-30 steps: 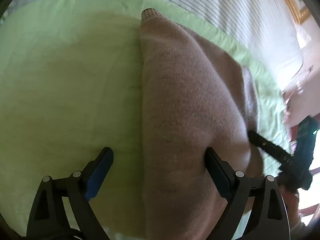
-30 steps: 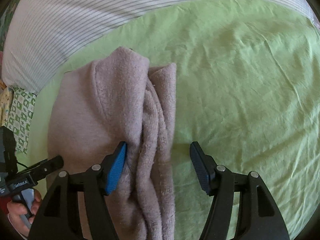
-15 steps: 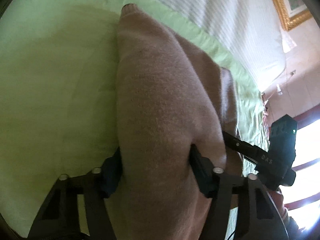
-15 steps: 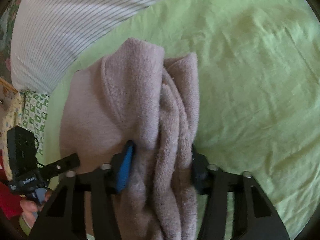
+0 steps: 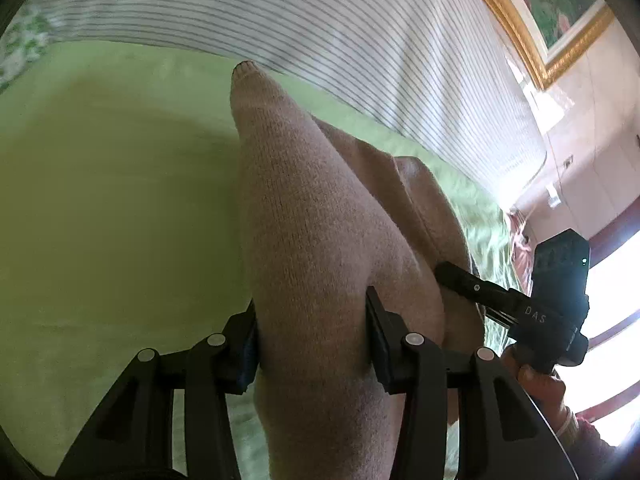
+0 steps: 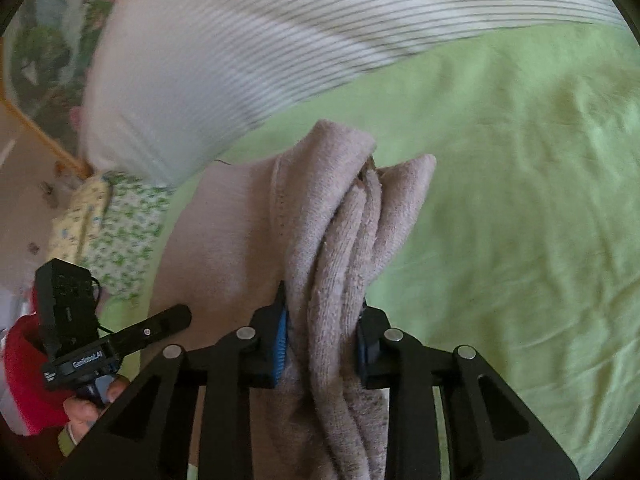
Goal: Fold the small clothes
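- Nearest, the left gripper point(image 5: 312, 336) was clamped on one near edge of the pinkish knit garment point(image 5: 320, 240), the right gripper point(image 6: 320, 336) on a bunched edge of the same piece
- The garment rose off the green sheet point(image 6: 520, 200), its far end resting there
- Beyond lay the striped pillow point(image 5: 320, 20)
- Seemingly a fold mid-lift; next, carry the near edge far and lay it flat

Open green sheet point(image 6: 520, 220) rightward; striped pillow point(image 6: 280, 40) seemingly close beyond.
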A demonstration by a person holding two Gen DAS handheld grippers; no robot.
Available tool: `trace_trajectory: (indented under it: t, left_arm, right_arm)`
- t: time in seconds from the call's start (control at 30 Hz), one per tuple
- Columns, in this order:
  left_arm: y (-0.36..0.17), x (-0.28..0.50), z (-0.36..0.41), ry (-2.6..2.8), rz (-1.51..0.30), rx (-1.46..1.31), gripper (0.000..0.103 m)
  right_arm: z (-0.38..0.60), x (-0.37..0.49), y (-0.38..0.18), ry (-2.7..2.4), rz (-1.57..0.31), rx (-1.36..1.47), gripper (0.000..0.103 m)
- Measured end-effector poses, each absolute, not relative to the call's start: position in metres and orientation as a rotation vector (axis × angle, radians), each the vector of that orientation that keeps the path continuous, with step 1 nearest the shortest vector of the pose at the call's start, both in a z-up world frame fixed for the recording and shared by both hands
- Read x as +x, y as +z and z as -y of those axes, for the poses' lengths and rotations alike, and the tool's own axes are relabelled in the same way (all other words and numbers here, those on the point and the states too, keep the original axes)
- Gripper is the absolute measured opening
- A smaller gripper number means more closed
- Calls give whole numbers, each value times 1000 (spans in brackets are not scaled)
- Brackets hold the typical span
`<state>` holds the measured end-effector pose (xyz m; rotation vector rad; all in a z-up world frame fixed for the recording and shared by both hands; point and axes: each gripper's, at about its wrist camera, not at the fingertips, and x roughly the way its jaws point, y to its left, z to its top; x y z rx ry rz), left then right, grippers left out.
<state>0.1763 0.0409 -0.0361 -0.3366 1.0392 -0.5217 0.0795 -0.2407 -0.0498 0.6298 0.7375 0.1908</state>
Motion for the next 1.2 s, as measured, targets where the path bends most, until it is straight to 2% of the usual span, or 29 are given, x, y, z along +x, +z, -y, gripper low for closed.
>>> trace_trajectory:
  t: [0.27,0.53,0.67,0.8,1.2]
  left_arm:
    - [-52,159,-115,-409,-1044,-344,45]
    - [-78,157,-137,-381,-1069,-321,46]
    - [-79,158,-132,-375,-1069,-282,54]
    - [-77,158,-134,-360,-1085,-283,56]
    - [-72,84,-158,-311,-1138,-263,61]
  right_arm:
    - [168,109,-62,294,-801,563,28]
    - [156,127,-82,288,-862,508,30]
    - [165,128,-97,283,-890,507,36]
    - [170,129,-98,275,-902,546,43]
    - [172,36,-69,211,-843,556,44]
